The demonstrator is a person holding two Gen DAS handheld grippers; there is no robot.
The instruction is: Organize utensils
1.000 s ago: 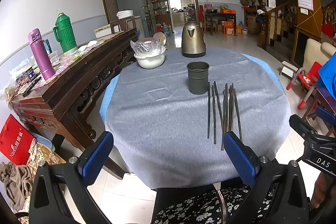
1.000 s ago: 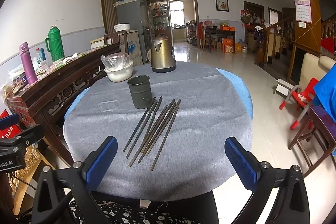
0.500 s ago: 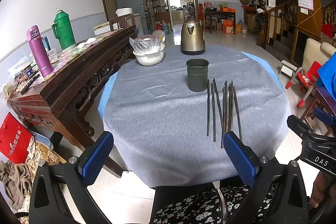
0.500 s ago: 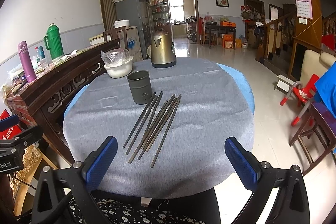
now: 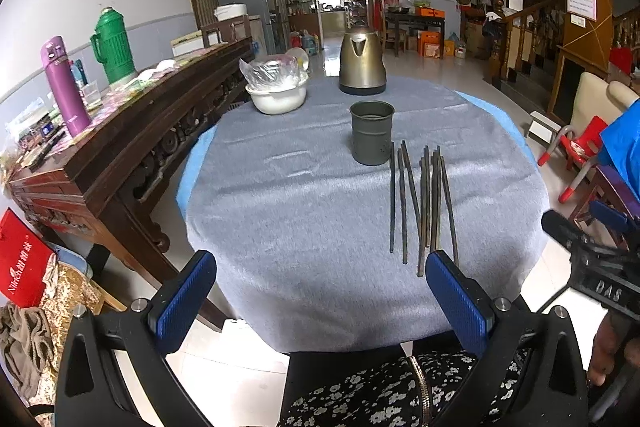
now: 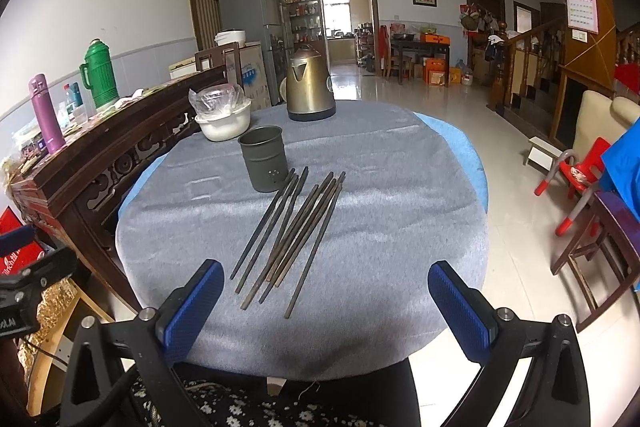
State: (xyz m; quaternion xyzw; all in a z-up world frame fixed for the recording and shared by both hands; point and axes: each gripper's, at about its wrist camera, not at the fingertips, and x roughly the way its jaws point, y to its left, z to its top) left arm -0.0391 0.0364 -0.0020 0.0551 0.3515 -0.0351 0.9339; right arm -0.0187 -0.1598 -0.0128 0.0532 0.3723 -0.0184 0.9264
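Several dark chopsticks [image 5: 424,203] [image 6: 292,235] lie side by side on the grey cloth of a round table [image 5: 288,211] [image 6: 392,211]. Just beyond their far tips stands an empty dark green metal cup [image 5: 371,133] [image 6: 264,159]. My left gripper [image 5: 320,291] hangs open over the table's near edge, its right pad close to the chopsticks' near ends. My right gripper [image 6: 326,301] is open too, with the chopsticks' near ends just ahead between its blue pads. Neither holds anything.
A brass kettle [image 5: 362,63] [image 6: 311,89] and a white bowl with a plastic bag [image 5: 277,89] [image 6: 223,117] stand at the table's far side. A dark wooden sideboard [image 5: 120,147] with a purple flask and green thermos runs along the left. Chairs stand at the right [image 6: 580,179].
Both grippers have edged slightly forward toward the table; the chopsticks and cup have not moved. Both stay open.
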